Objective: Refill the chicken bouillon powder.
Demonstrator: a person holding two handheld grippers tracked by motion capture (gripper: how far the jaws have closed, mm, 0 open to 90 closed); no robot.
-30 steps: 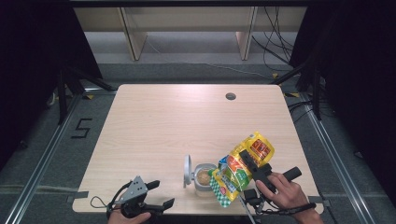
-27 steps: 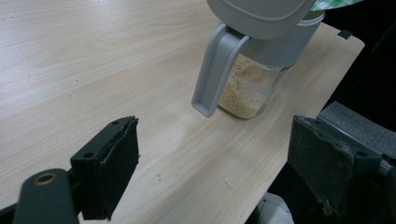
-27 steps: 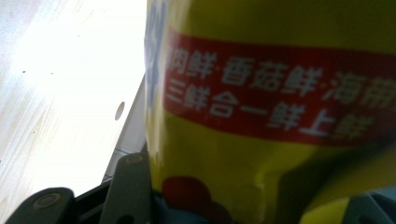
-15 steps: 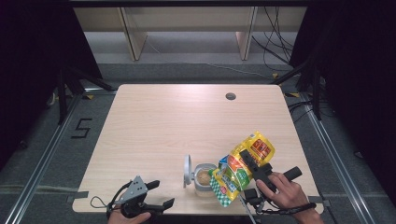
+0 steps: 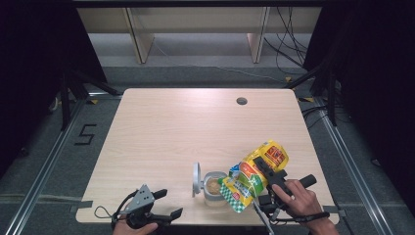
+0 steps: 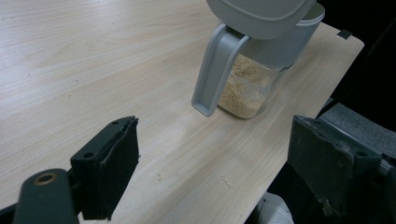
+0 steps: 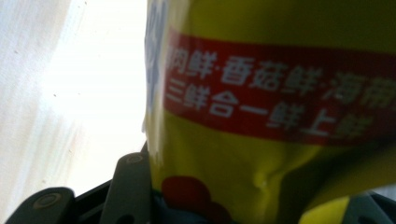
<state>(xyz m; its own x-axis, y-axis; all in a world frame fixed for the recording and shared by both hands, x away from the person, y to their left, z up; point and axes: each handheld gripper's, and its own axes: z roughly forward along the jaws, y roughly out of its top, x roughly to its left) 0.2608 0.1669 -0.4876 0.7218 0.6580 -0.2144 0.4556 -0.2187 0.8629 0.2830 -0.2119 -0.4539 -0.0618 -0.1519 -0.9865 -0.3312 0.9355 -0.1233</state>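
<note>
Pour underway | my right gripper [image 5: 262, 171] clamps tilted bag [image 5: 254, 174] over half-filled jar [image 5: 214, 188] | left gripper [image 5: 169, 204] open, idle | remaining: finish, close lid [image 5: 196, 179]

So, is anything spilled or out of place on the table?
Yes, a little. A few pale crumbs lie on the table in front of the open container, near its raised lid. They look like the powder inside. The yellow bag is tilted over the container, held in the right gripper.
</note>
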